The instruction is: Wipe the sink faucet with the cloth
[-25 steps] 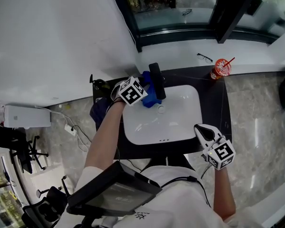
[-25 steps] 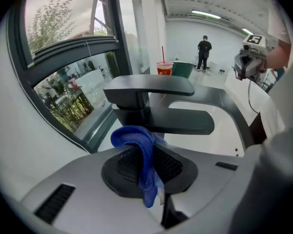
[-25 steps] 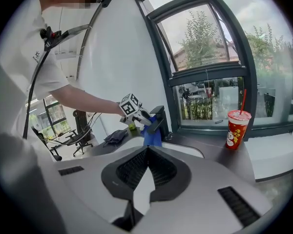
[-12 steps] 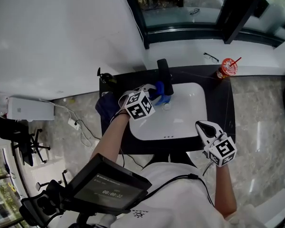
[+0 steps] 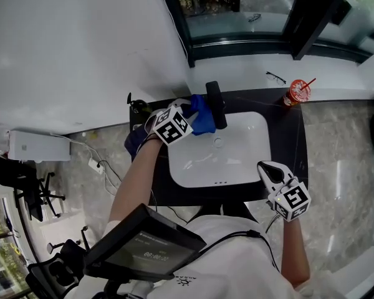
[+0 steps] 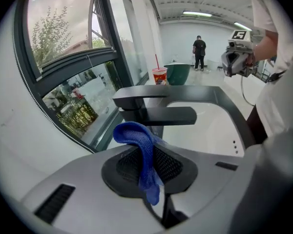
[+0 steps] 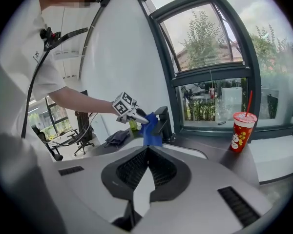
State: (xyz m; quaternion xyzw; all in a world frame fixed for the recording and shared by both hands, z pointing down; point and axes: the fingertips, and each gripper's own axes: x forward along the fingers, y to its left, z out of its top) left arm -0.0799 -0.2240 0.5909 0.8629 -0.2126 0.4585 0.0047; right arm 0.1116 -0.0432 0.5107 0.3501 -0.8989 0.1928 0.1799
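At sink (image 5: 237,157): one faucet (image 5: 215,104) | left gripper (image 5: 191,114) jaws pinch one cloth (image 6: 136,133) | right gripper (image 7: 147,151) jaws pressed together

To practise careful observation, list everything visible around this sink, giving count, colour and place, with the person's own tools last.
faucet: one, black, at the sink's rim nearest the window
sink: one, white, set in the counter
counter: one, dark, below the window
cloth: one, blue, against the faucet
cup: one, red with straw, counter's far right corner
glasses: one pair, dark, white sill
left gripper: one, shut on the cloth
right gripper: one, shut, empty, sink's near right
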